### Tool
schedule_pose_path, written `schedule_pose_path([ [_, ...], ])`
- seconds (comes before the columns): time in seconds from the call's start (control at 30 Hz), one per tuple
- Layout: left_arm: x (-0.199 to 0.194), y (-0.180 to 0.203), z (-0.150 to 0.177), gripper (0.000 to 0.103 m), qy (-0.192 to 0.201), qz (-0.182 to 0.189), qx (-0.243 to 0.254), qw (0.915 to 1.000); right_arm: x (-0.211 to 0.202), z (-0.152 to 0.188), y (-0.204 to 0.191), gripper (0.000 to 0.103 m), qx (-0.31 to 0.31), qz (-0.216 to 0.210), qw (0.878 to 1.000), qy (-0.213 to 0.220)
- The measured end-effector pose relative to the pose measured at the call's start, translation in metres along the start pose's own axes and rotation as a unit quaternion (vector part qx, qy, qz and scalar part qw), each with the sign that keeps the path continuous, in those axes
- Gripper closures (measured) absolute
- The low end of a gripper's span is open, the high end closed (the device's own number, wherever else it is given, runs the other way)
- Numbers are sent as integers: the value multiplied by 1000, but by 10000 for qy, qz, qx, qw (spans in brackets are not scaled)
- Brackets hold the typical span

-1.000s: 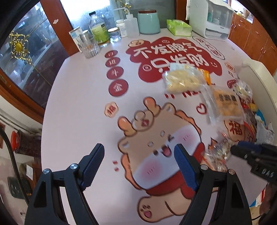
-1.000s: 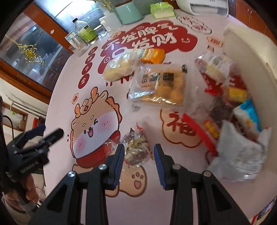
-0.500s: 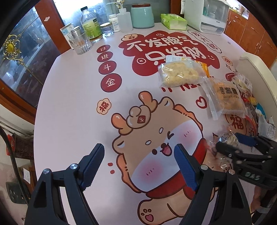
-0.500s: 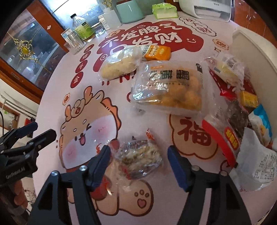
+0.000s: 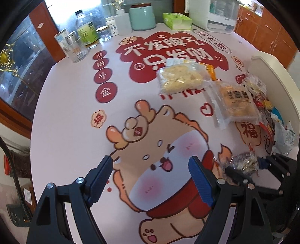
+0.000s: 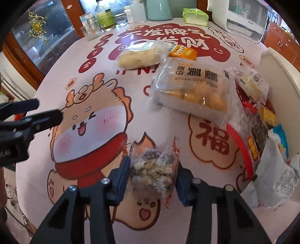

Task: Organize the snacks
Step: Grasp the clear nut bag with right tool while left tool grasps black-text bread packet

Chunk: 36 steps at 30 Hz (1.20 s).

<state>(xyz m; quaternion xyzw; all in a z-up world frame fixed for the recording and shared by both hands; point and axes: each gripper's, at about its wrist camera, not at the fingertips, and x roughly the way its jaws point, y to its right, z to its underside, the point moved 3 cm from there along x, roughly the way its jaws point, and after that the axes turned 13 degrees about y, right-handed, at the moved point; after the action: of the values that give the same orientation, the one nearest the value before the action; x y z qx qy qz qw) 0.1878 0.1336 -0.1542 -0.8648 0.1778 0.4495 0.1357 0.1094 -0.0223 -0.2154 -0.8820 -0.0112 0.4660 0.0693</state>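
Observation:
A small clear snack packet (image 6: 152,169) with a pale and dark nut bar inside sits between the fingers of my right gripper (image 6: 152,173), which is shut on it just above the printed tablecloth. The same packet shows in the left wrist view (image 5: 243,164), held by the right gripper. My left gripper (image 5: 152,180) is open and empty over the cartoon animal print. A pale cake packet (image 6: 139,55), an orange packet (image 6: 182,52) and a large bag of yellow pastries (image 6: 193,92) lie farther back.
A pile of mixed snack packets (image 6: 262,131) lies along a white tray wall (image 6: 281,88) at the right. A glass (image 5: 76,49), bottles (image 5: 87,31), a teal jar (image 5: 142,16), a green tissue pack (image 5: 177,20) and a white appliance (image 5: 215,16) stand along the far edge.
My right gripper opened wide around the small nut packet, then closed on it. The left gripper stayed open and shifted slightly.

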Motion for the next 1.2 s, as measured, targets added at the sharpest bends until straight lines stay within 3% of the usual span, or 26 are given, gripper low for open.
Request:
schedule_pose_path([
  [0.2,3,34,-20,21,48,381,140,9992,-17,7,13,60,132,-29,9999,-3],
  [0.37,7,78,-49,20,243,662,662,9953,-37,6,34,60,372,-42,9992,109],
  [0.6,30,129,-79,20,-129,1295,755,9886,-74,-6,70,60,715,13,9962,497],
  [0.77,51,155,-94,17,-235,1116,649,9914,-90,-11,87,60,823,-51,9946,623],
  [0.93,81,167,-90,17,-467,529,712,9950,-97,-10,101,60,892,-120,9939,637],
  [1.03,95,167,-90,4,-601,434,520,9959,-97,-10,111,60,952,-136,9935,607],
  [1.2,116,165,-84,0,-885,360,86,9954,-99,-9,127,60,1033,-173,9928,576],
])
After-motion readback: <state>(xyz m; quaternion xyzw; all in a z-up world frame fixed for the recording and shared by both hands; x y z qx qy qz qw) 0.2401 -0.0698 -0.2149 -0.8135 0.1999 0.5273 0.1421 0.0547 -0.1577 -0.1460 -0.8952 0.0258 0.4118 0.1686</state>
